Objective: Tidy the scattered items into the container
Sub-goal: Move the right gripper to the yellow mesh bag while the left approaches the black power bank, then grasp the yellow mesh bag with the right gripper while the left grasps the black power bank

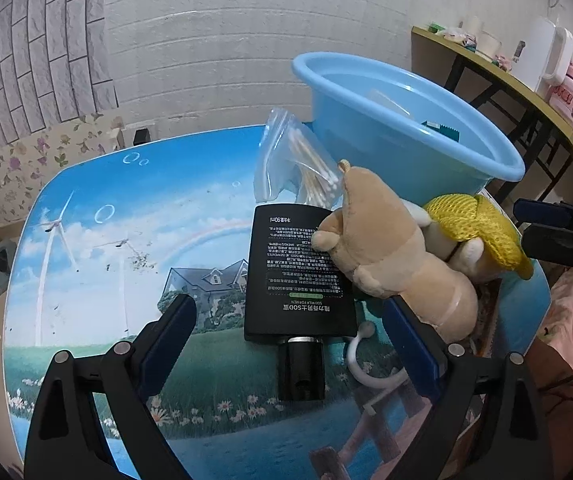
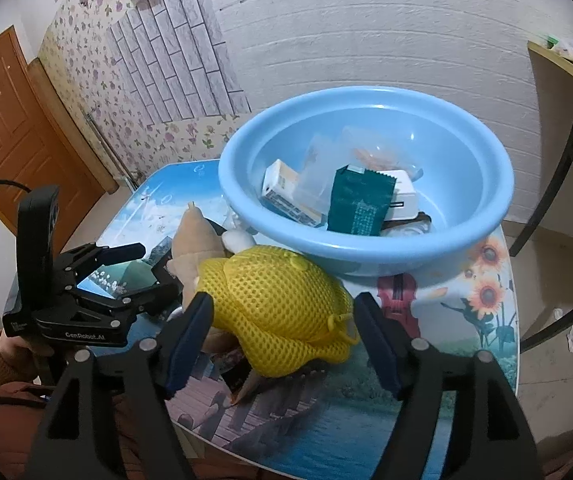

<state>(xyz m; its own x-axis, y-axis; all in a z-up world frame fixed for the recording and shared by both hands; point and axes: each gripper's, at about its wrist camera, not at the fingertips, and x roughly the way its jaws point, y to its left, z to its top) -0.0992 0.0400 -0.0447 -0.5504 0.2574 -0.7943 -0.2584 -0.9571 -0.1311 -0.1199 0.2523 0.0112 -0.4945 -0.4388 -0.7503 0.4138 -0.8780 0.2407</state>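
Right wrist view: right tongs (image 2: 282,340) spread wide around yellow mesh hat (image 2: 282,312), not gripping, near blue basin (image 2: 366,256). Left tongs (image 1: 290,344) released, straddling black bottle (image 1: 300,276) for pickup.

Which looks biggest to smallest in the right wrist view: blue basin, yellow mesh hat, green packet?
1. Blue basin
2. Yellow mesh hat, though nearness to the camera inflates it
3. Green packet
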